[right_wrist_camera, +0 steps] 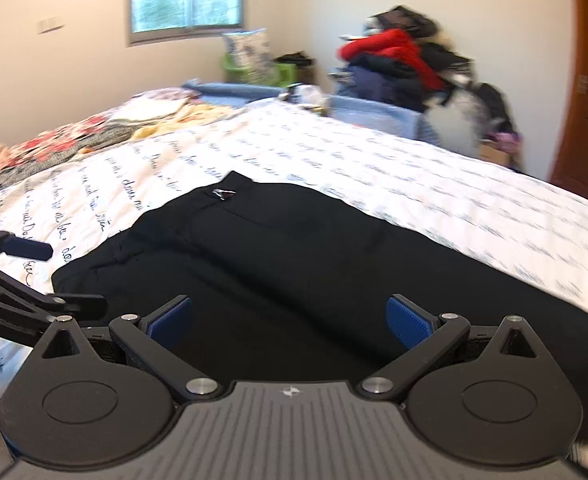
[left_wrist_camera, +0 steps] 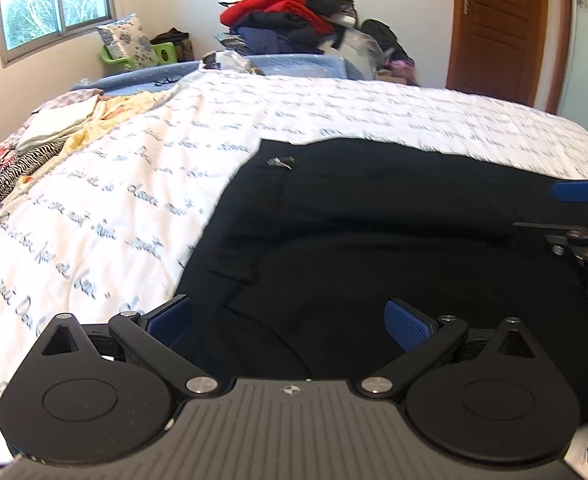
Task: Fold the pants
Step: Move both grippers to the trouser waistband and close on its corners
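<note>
Left gripper (left_wrist_camera: 288, 322): bottom centre of the left wrist view, jaws wide, holding nothing, hovering over the near part of the pants.

Right gripper (right_wrist_camera: 290, 322): bottom centre of the right wrist view, jaws wide, empty, over the same cloth; whether either one touches the fabric cannot be told.

Pants (right_wrist_camera: 274, 264): black, spread flat on the bed (right_wrist_camera: 434, 176), filling the lower middle of both views. Long axis, in the right wrist view, runs from the waistband end at centre left out toward the lower right edge. A small metal clasp (right_wrist_camera: 223, 194) marks the waist end, at the far corner.

Step, as judged: take hold for a fold. Pinch one edge with each gripper, lift both evenly, and keep the cloth taut so the fold lands square.

Clothes pile (left_wrist_camera: 290, 12): top centre, against the far wall, well apart.
</note>
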Tool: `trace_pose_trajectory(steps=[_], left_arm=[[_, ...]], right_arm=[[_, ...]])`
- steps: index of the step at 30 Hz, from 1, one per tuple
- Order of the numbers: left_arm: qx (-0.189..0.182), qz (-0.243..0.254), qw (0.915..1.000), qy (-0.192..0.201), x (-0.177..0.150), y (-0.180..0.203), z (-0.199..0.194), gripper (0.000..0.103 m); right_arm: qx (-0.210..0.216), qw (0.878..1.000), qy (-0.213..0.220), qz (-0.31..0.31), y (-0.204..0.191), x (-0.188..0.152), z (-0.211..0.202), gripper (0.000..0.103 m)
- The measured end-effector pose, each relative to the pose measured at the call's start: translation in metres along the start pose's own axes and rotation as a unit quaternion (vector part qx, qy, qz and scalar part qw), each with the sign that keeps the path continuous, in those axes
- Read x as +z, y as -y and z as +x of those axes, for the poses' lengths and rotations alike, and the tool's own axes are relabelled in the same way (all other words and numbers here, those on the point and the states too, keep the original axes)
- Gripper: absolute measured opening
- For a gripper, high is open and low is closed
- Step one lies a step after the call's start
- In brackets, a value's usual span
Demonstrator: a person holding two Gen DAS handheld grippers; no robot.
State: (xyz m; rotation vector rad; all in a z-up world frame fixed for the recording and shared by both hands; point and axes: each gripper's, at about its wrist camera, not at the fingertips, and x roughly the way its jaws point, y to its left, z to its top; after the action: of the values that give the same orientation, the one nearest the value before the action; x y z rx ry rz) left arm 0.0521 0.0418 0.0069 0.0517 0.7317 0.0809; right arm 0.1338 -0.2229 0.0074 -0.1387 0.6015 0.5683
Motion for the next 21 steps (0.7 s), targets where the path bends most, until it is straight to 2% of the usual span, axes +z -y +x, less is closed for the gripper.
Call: trace_pose_trajectory(steps=[7,16,18,21], left_arm=[[0.011,-0.007,0.9999,-0.005,0.030,-0.016,0.024,0.103],[0.005,-0.020,0.9997,-0.016,0.066,-0.023,0.052,0.103],[0.008,-0.020,0.9996,-0.015,0.073,-0.023,0.058,0.103],[0.006,-0.021,0.9996,-0.018,0.085,-0.021,0.069,0.103]], right_arm=[[0.025,0.998,-0.020,-0.058,0.017,0.046,0.081,0.103],[0.044,0.997,-0.054,-0.032,0.061,0.087,0.174,0.103],[0.054,0.996,-0.064,-0.024,0.070,0.092,0.191,0.100],[0.086,0.992,-0.095,0.001,0.082,0.096,0.214,0.089]])
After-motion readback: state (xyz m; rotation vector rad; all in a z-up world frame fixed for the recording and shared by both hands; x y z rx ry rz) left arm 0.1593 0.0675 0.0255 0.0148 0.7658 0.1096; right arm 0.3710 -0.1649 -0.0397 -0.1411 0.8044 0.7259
